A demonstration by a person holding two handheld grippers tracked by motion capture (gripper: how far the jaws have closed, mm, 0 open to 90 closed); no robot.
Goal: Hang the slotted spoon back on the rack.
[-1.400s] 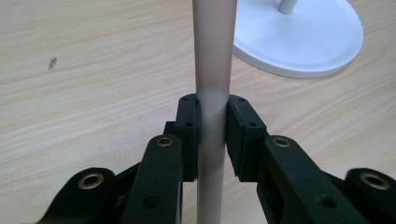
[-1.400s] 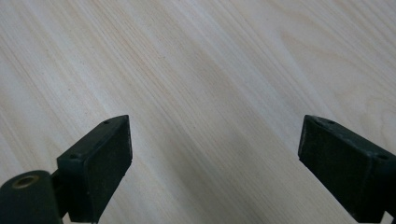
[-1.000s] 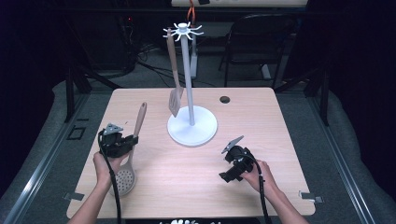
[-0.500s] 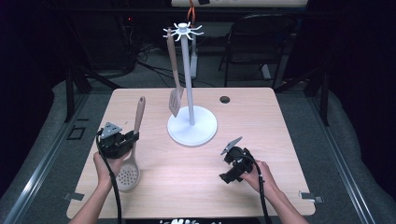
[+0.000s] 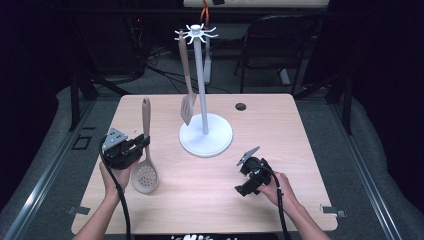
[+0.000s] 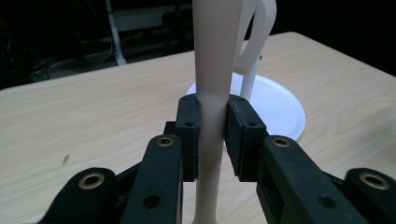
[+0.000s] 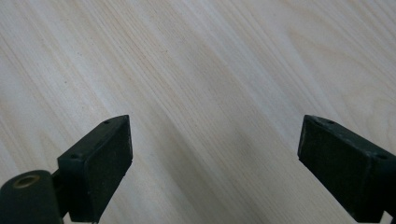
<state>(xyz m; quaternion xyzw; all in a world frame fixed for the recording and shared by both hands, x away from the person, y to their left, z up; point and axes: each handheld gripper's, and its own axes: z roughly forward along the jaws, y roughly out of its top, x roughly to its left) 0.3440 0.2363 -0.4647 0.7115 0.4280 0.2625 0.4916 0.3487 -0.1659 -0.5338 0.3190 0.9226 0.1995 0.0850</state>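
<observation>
A beige slotted spoon (image 5: pixel 145 175) is at the table's left, its handle pointing away from me. My left gripper (image 5: pixel 141 143) is shut on that handle partway up. In the left gripper view the black pads (image 6: pixel 189 126) press both sides of the pale handle (image 6: pixel 212 70). Whether the spoon's bowl still touches the table I cannot tell. A white utensil stand (image 5: pixel 206 136) sits mid-table, with a beige slotted spatula (image 5: pixel 187 102) hanging from its top hooks. My right gripper (image 5: pixel 244 189) stays at the front right, open over bare wood (image 7: pixel 212 154) with nothing between its jaws.
The stand's round base (image 6: pixel 280 107) lies just beyond the held handle. A dark round grommet (image 5: pixel 240 106) is set in the table's far side. A black chair (image 5: pixel 280 45) and cables stand behind the wooden table (image 5: pixel 300 130).
My left gripper has risen and shifted slightly away from me, carrying the spoon with it; the spoon's bowl has come closer to the stand. The right gripper has not moved.
</observation>
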